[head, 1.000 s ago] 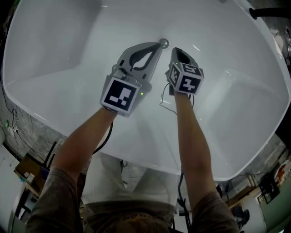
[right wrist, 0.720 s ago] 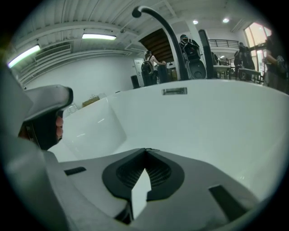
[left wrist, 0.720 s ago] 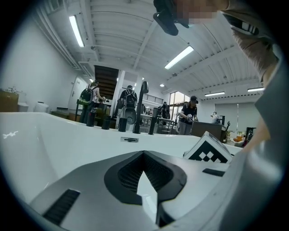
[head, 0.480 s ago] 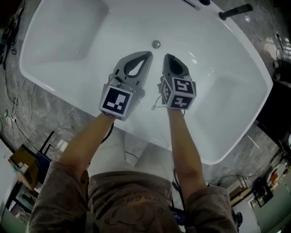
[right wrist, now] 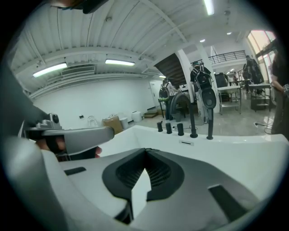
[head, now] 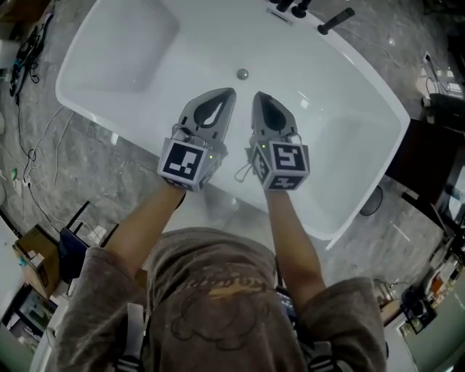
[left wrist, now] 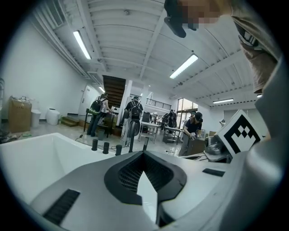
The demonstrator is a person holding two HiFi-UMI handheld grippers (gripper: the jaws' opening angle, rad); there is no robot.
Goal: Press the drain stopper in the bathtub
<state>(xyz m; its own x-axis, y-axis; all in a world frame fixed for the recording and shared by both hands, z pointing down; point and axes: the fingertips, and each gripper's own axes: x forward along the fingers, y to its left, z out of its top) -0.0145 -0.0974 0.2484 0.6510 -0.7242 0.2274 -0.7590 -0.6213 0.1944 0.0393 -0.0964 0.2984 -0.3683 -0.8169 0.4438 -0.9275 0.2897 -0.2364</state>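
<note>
The small round metal drain stopper (head: 242,74) sits in the floor of the white bathtub (head: 127,112). Both grippers hang above the tub's near side, short of the stopper and apart from it. My left gripper (head: 232,91) is shut with its tips together and nothing between them. My right gripper (head: 256,95) beside it is also shut and empty. In the left gripper view the left gripper (left wrist: 143,154) points over the tub rim (left wrist: 40,151) into the room. The right gripper (right wrist: 145,150) points toward the far rim (right wrist: 216,149).
Black faucet knobs (head: 288,6) and a spout (head: 335,20) stand on the far rim, also seen as the faucet fixtures (right wrist: 180,128). Grey marbled floor (head: 73,167) surrounds the tub, with cables at the left. People and tables stand far off in the hall (left wrist: 135,122).
One second ago the left gripper's tip was at the stopper. Both grippers have since pulled back toward the near rim, and the head has risen so the whole tub shows.
</note>
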